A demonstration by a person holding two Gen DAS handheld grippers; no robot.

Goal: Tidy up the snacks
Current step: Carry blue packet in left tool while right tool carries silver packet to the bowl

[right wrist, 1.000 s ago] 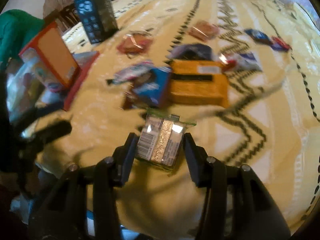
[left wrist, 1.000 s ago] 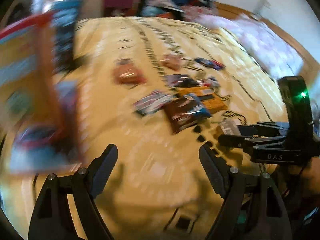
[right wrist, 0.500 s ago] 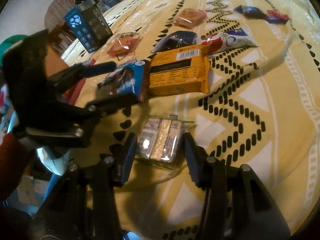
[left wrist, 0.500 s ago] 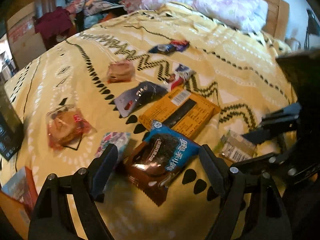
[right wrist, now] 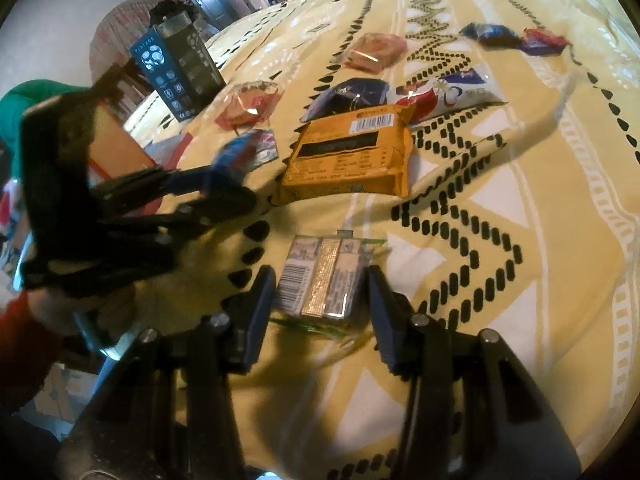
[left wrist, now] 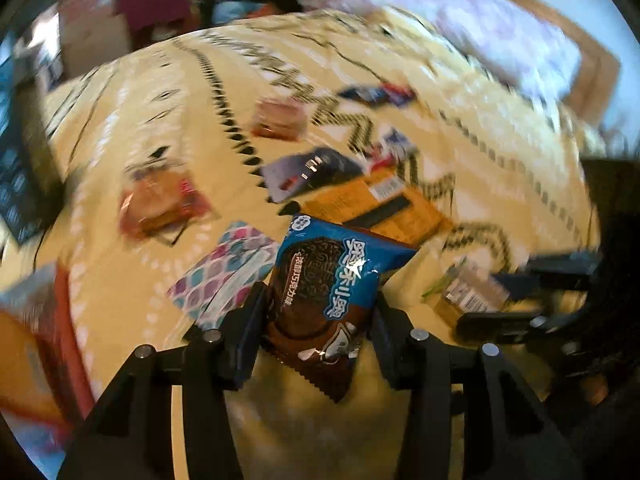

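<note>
Change since half a second ago: left gripper, then spread wide above the blue-and-brown glossy cookie packet, has closed onto it; the packet sits higher against the bedspread than before.
Left gripper: clenched on the cookie packet, one finger at each side edge; the crimped brown lower end hangs below the fingers, the blue top stands above them. In the right wrist view this gripper shows at far left with a blurred strip of blue between its fingers.
Patterned flat sachet, pink, teal and white: lying on the yellow bedspread with black zigzag print, just left of the held packet.
Orange-red clear-wrapped pastry: lying further left on the bedspread.
Orange rectangular foil pack with black band and barcode: flat on the bedspread, beyond the held packet.
Small clear-wrapped pack with gold centre strip and barcode: flat on the bedspread between the right gripper's fingers.
Right gripper: fingers flank the small pack at each side; whether they press it cannot be told.
White, red and blue pillow bag: right of the orange pack's far end.
</note>
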